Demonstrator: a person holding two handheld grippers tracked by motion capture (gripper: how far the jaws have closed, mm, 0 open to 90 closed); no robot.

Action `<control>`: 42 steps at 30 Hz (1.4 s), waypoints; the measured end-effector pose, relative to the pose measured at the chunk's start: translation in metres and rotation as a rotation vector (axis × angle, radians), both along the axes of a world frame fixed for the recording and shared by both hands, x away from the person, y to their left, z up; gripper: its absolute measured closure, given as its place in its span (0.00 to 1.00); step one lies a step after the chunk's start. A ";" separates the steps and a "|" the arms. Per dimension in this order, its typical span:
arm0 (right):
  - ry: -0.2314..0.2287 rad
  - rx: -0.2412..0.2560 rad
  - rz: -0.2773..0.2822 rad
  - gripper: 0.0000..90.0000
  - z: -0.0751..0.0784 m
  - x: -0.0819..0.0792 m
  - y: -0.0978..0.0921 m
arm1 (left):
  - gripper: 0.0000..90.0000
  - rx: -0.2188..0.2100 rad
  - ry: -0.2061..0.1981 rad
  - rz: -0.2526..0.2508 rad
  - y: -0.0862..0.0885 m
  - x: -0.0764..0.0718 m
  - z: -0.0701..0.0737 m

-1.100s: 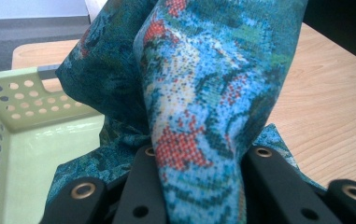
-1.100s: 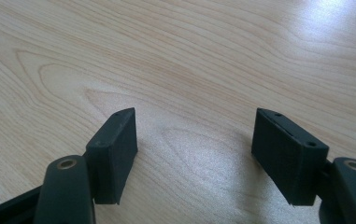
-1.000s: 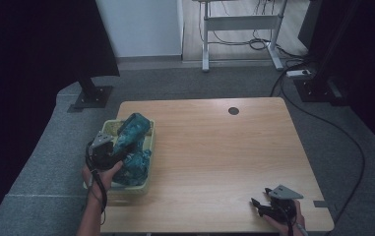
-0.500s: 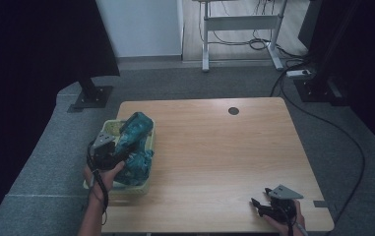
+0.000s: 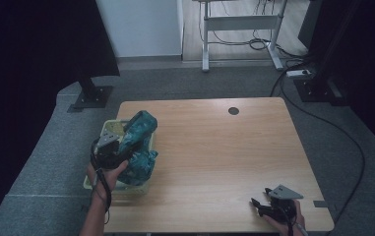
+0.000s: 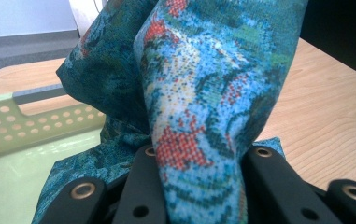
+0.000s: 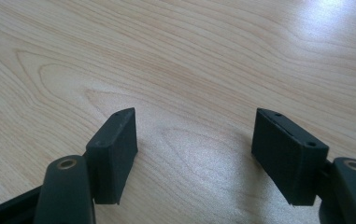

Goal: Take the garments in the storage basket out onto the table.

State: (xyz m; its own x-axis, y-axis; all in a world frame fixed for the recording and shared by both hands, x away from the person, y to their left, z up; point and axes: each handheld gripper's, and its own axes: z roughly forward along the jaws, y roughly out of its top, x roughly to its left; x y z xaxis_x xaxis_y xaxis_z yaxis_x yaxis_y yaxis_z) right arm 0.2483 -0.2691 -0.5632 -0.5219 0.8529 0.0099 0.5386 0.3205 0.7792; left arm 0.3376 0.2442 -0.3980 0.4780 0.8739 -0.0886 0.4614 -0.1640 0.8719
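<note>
Firmly, left gripper [image 6: 199, 186] pinching cloth [image 6: 199, 84] (teal-patterned)

Both grippers are matte black with blocky jaws and brass-ringed screw holes, the right gripper [image 5: 260, 205] topped by a grey three-cornered plate, the left gripper [image 5: 117, 147] likewise.

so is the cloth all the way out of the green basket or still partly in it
Partly in. The left gripper is shut on a fold of the teal patterned cloth and holds it up, while its lower part bunches over the green basket rim.
</note>
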 end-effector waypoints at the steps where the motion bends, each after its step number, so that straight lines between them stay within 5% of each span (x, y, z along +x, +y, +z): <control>1: 0.000 0.000 0.001 0.34 0.000 0.000 0.000 | 0.86 -0.001 -0.002 -0.002 -0.001 0.000 0.001; 42: -0.001 -0.001 0.001 0.34 0.000 0.000 0.000 | 0.86 0.018 -0.016 -0.080 -0.040 -0.003 0.005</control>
State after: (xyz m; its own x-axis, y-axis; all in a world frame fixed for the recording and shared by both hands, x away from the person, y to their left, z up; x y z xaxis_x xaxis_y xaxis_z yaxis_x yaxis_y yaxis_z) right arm 0.2483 -0.2691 -0.5632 -0.5225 0.8526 0.0090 0.5378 0.3213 0.7794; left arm 0.3342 0.2044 -0.3933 0.5472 0.8345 -0.0650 0.4322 -0.2152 0.8757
